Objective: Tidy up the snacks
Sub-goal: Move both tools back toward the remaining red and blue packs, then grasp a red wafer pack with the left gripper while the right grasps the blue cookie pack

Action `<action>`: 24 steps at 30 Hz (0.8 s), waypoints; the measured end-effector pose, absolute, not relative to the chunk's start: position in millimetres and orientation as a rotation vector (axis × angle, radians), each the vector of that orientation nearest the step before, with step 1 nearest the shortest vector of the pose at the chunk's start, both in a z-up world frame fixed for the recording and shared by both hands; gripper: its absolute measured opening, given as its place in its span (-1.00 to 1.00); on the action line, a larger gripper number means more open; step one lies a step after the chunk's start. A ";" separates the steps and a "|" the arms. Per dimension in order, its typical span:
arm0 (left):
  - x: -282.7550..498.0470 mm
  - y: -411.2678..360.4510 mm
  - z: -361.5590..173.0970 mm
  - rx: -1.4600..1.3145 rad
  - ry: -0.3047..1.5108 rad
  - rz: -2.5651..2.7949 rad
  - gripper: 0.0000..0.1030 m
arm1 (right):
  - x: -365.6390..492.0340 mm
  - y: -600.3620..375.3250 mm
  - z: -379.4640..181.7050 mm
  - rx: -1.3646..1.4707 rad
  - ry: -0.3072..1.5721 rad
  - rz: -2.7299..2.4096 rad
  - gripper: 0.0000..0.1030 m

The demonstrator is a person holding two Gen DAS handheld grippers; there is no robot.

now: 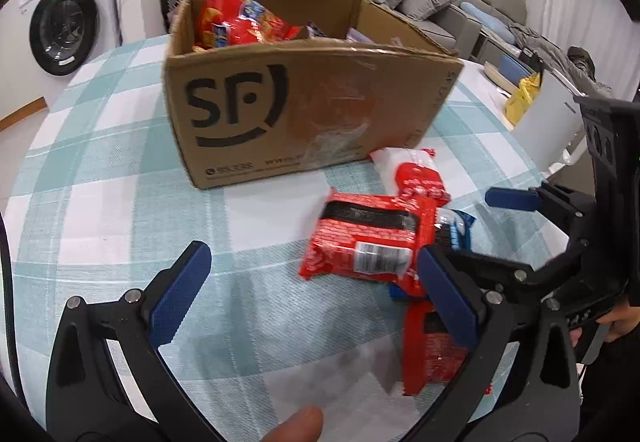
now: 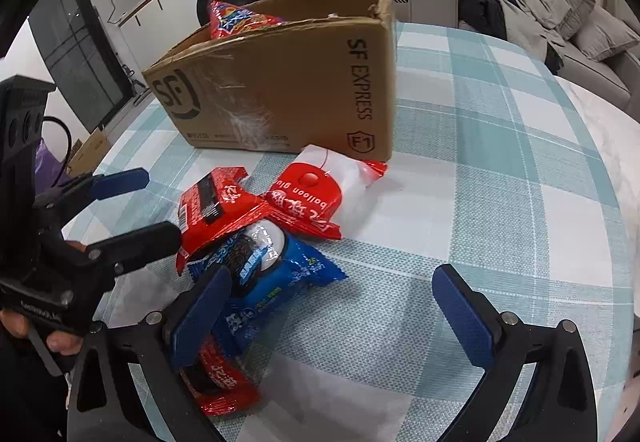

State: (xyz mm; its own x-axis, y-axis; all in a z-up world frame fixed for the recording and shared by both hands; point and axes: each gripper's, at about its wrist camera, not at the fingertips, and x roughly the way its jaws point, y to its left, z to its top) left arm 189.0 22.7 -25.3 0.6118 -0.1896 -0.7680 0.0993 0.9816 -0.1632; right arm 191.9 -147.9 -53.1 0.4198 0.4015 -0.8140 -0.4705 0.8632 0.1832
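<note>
Mid-sort, between picks. Left gripper (image 1: 316, 290) spread wide, empty, low over table (image 1: 100, 178); right gripper (image 2: 332, 306) likewise spread, empty. Four loose packets heaped by cardboard box (image 1: 304, 102): red packet (image 1: 360, 238), blue packet (image 2: 272, 274), white-and-red bag (image 2: 320, 190), second red packet (image 2: 224, 382) nearest. One chip bag (image 1: 240, 18) inside box, maybe more behind. Next, probably: close on one packet only, lift into box.

An open cardboard box (image 1: 304, 98) is sitting on the table, a red chip bag (image 1: 240, 20) poking out. Just in front, red packets (image 1: 368, 238), a blue cookie pack (image 2: 272, 278) and a red-and-white pouch (image 2: 320, 190) are lying piled, overlapping.
</note>
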 end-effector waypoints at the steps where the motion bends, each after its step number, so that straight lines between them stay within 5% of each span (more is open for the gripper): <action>1: 189.3 25.1 -24.5 -0.110 0.896 -0.161 0.98 | 192.1 -146.0 -53.6 -0.077 1.001 0.563 0.99; 13: 192.0 35.9 -21.8 -0.132 0.894 -0.152 0.98 | 188.2 -121.4 -59.9 -0.161 0.979 0.547 0.93; 21: 205.1 11.1 -35.0 -0.121 0.939 -0.227 0.98 | 186.7 -143.9 -55.1 -0.117 0.963 0.598 0.06; 24: 209.7 7.1 -39.3 -0.123 0.958 -0.246 0.98 | 181.5 -147.1 -53.1 -0.118 0.950 0.620 -0.02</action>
State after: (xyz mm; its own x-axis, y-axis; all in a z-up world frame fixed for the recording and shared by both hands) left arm 209.7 7.1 -39.3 0.5496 -0.2619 -0.7933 0.1531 0.9651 -0.2126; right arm 181.5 -147.1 -53.1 0.4238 0.4437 -0.7896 -0.5443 0.8216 0.1695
